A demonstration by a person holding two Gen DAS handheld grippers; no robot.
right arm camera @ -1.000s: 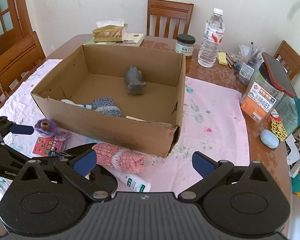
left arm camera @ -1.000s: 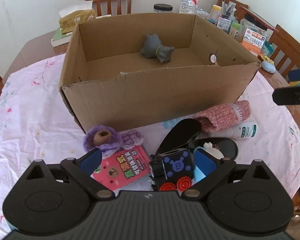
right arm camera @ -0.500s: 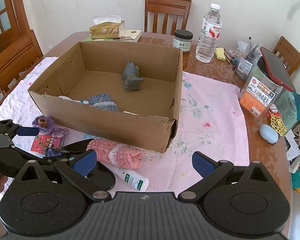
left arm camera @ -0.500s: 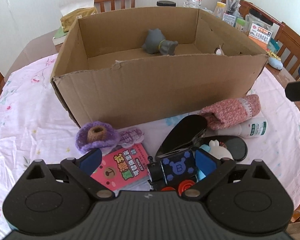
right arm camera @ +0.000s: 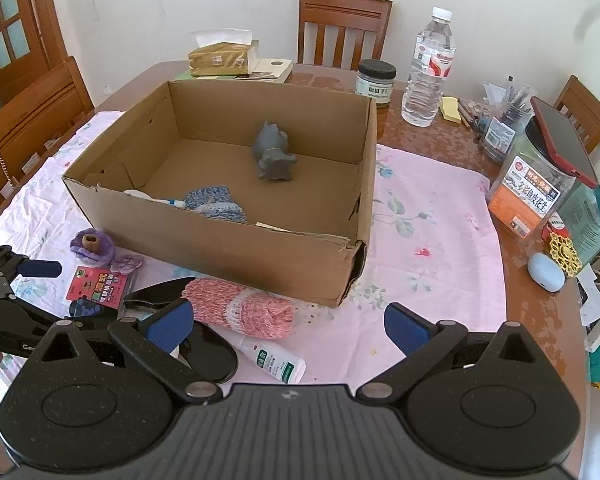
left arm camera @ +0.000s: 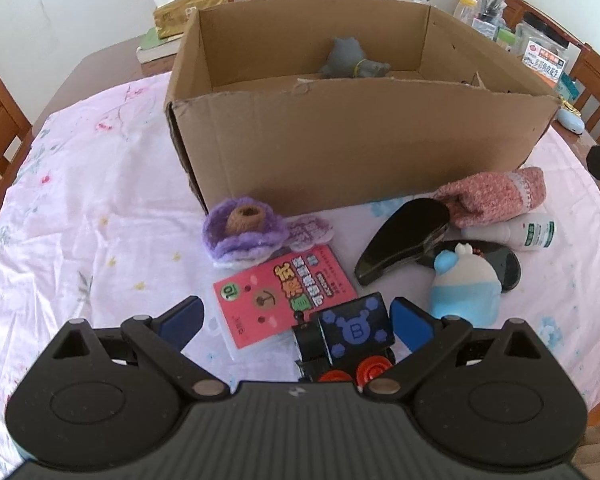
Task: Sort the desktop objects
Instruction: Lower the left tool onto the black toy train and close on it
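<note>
My left gripper (left arm camera: pixel 296 320) hangs open and low over the pink cloth. A pink card pack (left arm camera: pixel 284 292) and a black toy train (left arm camera: pixel 356 332) with red wheels lie between its fingers, the train close to the right one. A purple knitted flower (left arm camera: pixel 242 232), a black glasses case (left arm camera: pixel 404 240), a blue-and-white plush (left arm camera: pixel 464 284), a pink knitted sock (left arm camera: pixel 496 198) and a white bottle (left arm camera: pixel 528 232) lie in front of the cardboard box (left arm camera: pixel 360 148). My right gripper (right arm camera: pixel 287 326) is open and holds nothing above the sock (right arm camera: pixel 240 310) and bottle (right arm camera: pixel 276 362).
The box (right arm camera: pixel 228 248) holds a grey toy (right arm camera: pixel 274 156) and a blue knitted piece (right arm camera: pixel 216 204). To the right stand a water bottle (right arm camera: pixel 430 68), a dark jar (right arm camera: pixel 376 80), a snack jar (right arm camera: pixel 532 196) and a pen pot. Chairs ring the table.
My left gripper has sunk lower and shifted left; the box now fills the upper right and the plush shows beside the right finger. The right gripper has barely moved.
</note>
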